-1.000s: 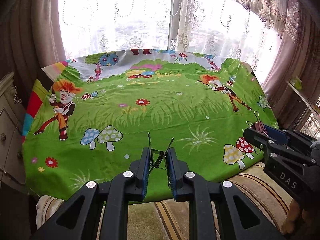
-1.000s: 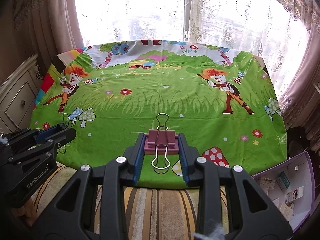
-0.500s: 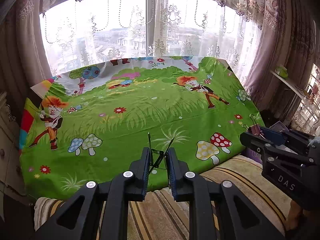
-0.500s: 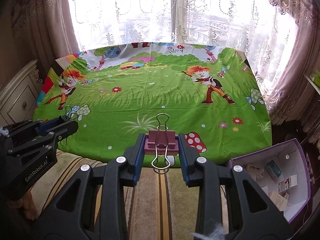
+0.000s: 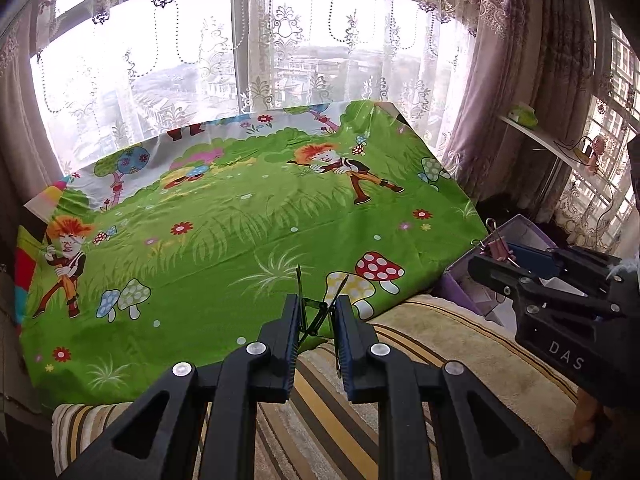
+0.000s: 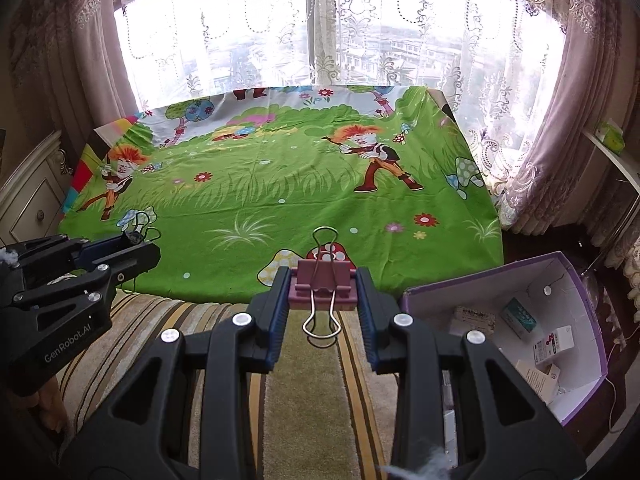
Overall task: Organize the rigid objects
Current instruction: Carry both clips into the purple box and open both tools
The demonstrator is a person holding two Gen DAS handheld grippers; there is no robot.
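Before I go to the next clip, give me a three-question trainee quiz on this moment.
1. True or false: the right gripper is shut on a pink clip.
2. Which side of the right gripper does the purple box sit on in the right wrist view? A) its left B) its right C) behind it
3. Fill in: the left gripper is shut on a dark ____ clip.

Key: 1 true; 2 B; 3 green. The box lies open, with small cartons inside. Both grippers hang over the striped rug, off the near edge of the green cloth.
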